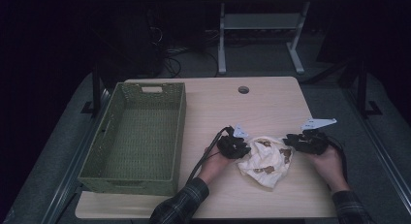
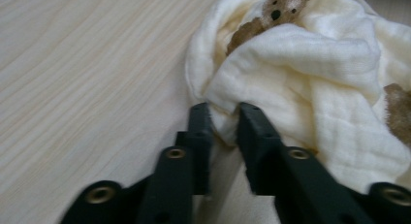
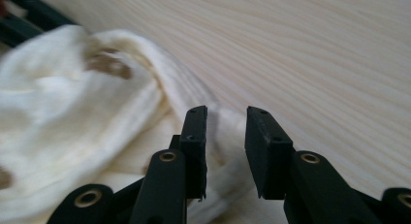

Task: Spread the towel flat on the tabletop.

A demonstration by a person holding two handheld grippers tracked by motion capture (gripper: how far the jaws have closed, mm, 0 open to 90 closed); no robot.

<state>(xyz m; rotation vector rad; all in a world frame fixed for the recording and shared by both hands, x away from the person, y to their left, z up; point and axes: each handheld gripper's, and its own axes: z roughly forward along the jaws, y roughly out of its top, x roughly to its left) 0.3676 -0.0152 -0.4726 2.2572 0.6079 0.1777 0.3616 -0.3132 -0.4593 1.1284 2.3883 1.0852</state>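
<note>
So the left tongs (image 2: 224,118) pinch a fold of the crumpled cream bear-print muslin cloth (image 1: 265,158), the right tongs (image 3: 226,124) gape just beside its edge, folding barely begun.

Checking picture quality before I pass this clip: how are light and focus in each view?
High view: dim, room behind nearly black, cloth and basket still readable. Left gripper view: bright, cloth sharp, fingers slightly soft. Right gripper view: cloth blurred at left, table grain clear.
</note>
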